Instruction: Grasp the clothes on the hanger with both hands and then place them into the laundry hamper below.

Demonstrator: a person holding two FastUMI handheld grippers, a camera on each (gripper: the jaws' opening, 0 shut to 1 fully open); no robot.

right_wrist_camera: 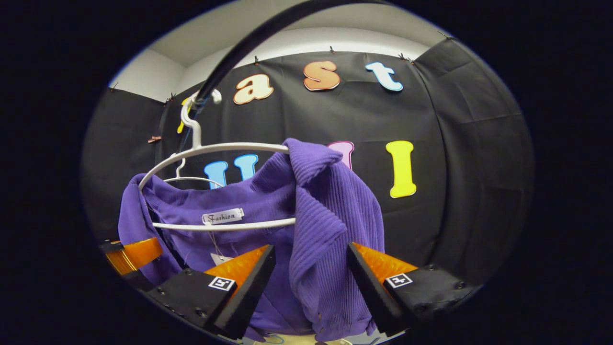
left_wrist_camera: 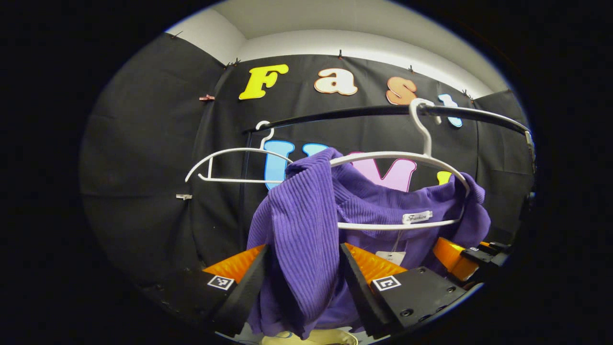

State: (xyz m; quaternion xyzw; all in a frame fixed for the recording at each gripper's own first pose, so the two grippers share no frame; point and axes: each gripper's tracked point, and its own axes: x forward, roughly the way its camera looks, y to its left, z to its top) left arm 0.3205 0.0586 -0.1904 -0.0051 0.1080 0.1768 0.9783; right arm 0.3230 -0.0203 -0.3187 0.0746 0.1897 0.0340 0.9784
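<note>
Sweater (left_wrist_camera: 306,225) on hanger (left_wrist_camera: 397,158): one shoulder fold hangs lengthwise between each gripper's open fingers, left (left_wrist_camera: 302,275) and right (right_wrist_camera: 311,275); neither clamped.

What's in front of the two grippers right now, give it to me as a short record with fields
garment: purple ribbed sweater, draped on a white hanger
hanger support: black rail
second hanger: bare white hanger further along the rail
left gripper: open, fingers either side of one sweater shoulder, not yet pressing
right gripper: open, fingers either side of the other shoulder
below: a pale rim at the bottom edge of the left gripper view, too little seen to identify
task state: sweater on its hanger, not yet grasped
</note>
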